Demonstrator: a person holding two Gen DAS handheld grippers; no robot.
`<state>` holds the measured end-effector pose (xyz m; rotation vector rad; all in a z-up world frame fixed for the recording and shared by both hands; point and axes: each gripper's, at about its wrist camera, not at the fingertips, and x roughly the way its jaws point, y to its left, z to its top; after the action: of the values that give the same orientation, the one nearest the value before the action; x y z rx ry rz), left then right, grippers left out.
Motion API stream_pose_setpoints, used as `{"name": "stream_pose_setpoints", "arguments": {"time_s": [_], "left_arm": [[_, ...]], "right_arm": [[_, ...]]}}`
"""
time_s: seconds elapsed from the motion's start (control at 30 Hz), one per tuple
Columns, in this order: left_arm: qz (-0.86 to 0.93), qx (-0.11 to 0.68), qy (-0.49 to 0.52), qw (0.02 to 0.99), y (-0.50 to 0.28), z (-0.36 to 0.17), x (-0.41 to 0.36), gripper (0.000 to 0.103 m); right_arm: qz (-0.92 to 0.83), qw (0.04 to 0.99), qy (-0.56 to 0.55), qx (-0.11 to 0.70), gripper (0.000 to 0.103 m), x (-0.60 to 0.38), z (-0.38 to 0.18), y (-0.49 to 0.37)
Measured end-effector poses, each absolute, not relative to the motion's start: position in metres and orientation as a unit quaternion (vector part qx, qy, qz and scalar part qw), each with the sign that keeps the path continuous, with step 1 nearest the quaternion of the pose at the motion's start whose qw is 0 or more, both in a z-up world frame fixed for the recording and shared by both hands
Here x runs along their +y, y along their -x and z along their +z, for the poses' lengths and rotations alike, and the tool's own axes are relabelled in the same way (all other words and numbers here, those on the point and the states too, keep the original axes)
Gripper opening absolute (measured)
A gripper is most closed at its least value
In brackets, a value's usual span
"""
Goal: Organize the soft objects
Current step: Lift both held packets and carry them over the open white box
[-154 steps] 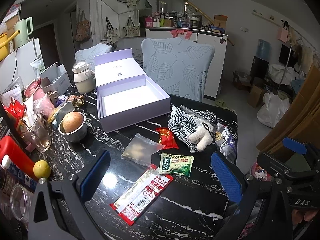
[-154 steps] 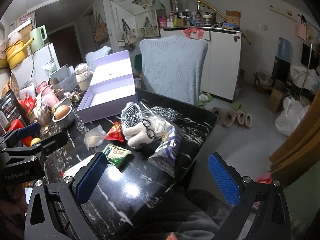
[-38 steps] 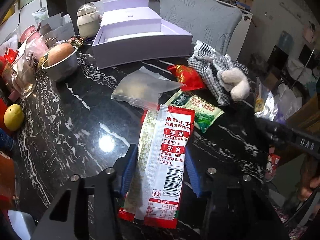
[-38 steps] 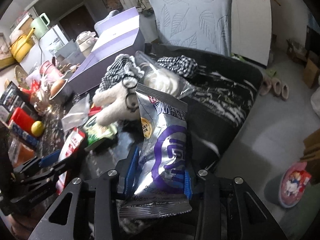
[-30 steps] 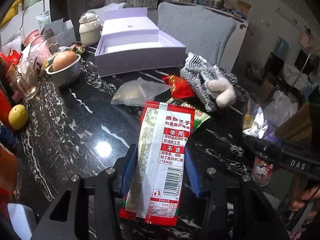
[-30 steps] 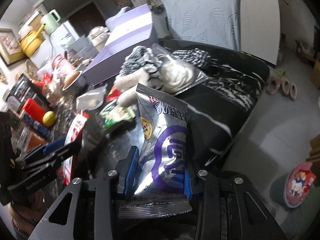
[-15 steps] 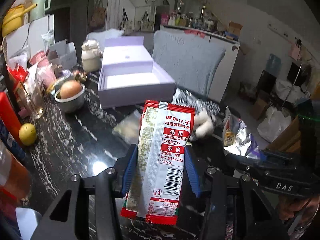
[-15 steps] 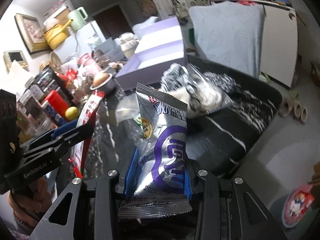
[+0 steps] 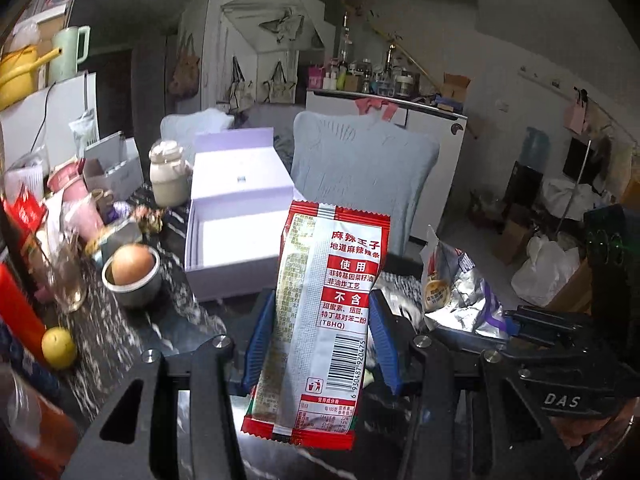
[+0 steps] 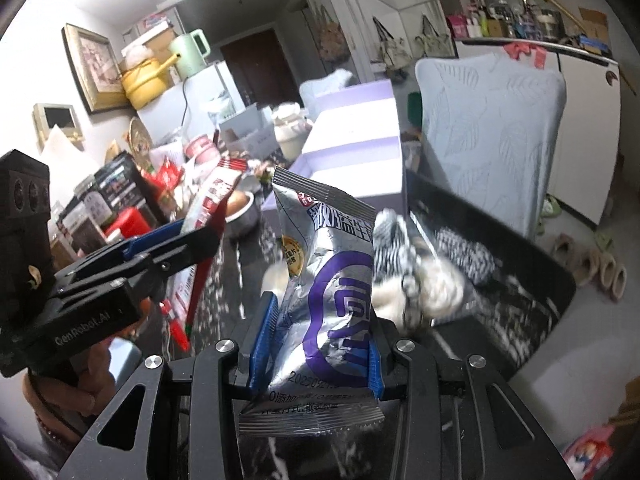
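Note:
My left gripper (image 9: 320, 340) is shut on a long red and white snack packet (image 9: 324, 320), held upright above the black marble table (image 9: 132, 336). My right gripper (image 10: 316, 344) is shut on a silver and purple foil bag (image 10: 328, 300), also lifted off the table. Each gripper shows in the other's view: the foil bag (image 9: 460, 292) at the right, the red packet (image 10: 208, 204) at the left. An open lilac box (image 9: 232, 240) stands beyond, its inside white. A plush toy in checked cloth (image 10: 416, 284) lies on the table behind the foil bag.
A steel bowl with an onion (image 9: 132, 276), a lemon (image 9: 59, 347), a glass (image 9: 68, 280), a cream jar (image 9: 168, 176) and red packages crowd the table's left side. A chair with a pale leaf-print cover (image 9: 360, 172) stands behind the box. Slippers (image 10: 592, 264) lie on the floor.
Both grippers have risen from the table with their packets and tilted up, so the room beyond now fills the views. The grips have not changed.

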<state>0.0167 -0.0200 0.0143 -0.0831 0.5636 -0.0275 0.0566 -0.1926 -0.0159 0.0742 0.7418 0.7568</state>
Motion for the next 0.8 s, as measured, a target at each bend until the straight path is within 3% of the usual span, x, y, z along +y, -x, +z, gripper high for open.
{"name": "stream_pose_setpoints", "arguments": {"time_s": [0.8], "left_arm": [[0.002, 0.232, 0.031, 0.972, -0.143, 0.049, 0.001, 0.046]], "right_arm": [[0.394, 0.873, -0.004, 0.287, 0.038, -0.149, 0.032, -0.184]]}}
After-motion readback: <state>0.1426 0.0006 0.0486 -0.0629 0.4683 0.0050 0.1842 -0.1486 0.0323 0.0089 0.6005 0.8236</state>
